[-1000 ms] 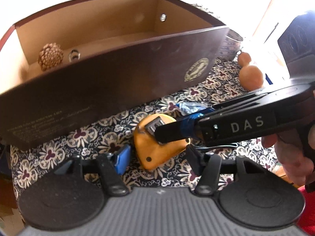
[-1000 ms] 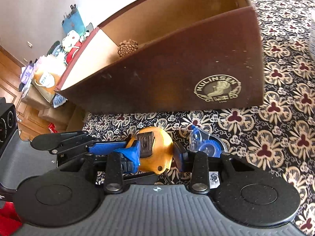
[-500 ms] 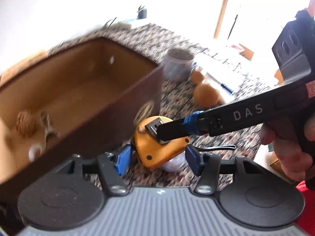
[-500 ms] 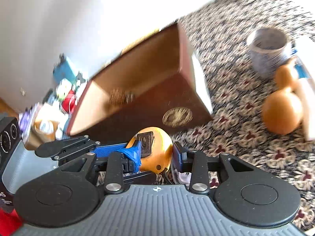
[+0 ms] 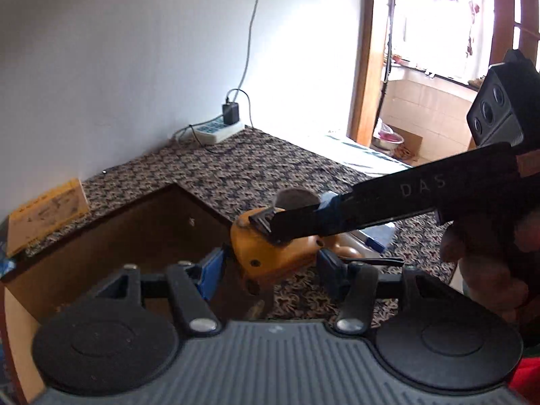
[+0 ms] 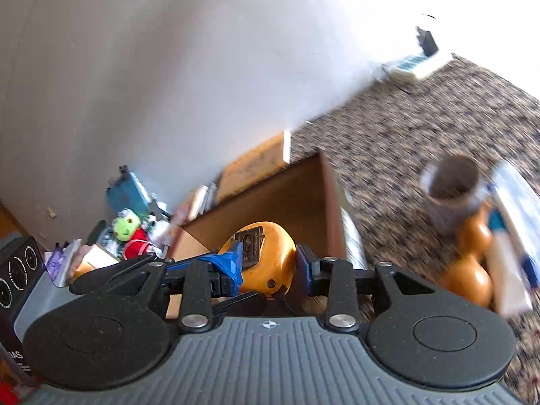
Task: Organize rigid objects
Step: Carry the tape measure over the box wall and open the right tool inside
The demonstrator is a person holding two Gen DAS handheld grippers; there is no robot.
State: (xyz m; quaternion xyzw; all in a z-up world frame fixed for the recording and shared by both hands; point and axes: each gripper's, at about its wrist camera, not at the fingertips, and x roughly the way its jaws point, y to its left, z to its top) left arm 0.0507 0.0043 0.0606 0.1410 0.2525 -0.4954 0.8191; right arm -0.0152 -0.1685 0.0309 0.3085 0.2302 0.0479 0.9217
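An orange tape measure [image 5: 266,253] with a black metal clip is held in the air between both grippers. My left gripper [image 5: 270,266] is shut on its sides. My right gripper [image 6: 266,263] is shut on it too; the right gripper's finger [image 5: 337,216] lies across its top in the left wrist view. The tape measure [image 6: 266,256] hangs above the near edge of the open brown box [image 5: 141,222], also in the right wrist view [image 6: 303,199]. The box's inside is mostly hidden.
A grey cup [image 6: 452,189], an orange gourd [image 6: 469,263] and white papers [image 6: 513,236] lie to the right on the patterned tablecloth [image 5: 243,168]. A power strip [image 5: 216,130] sits by the wall. A yellow carton [image 5: 47,209] stands behind the box. Toys [image 6: 128,229] clutter the left.
Both grippers have lifted the tape measure off the tablecloth and well up, so the box now lies below and the views tilt toward the wall. The blue tape dispenser is out of sight.
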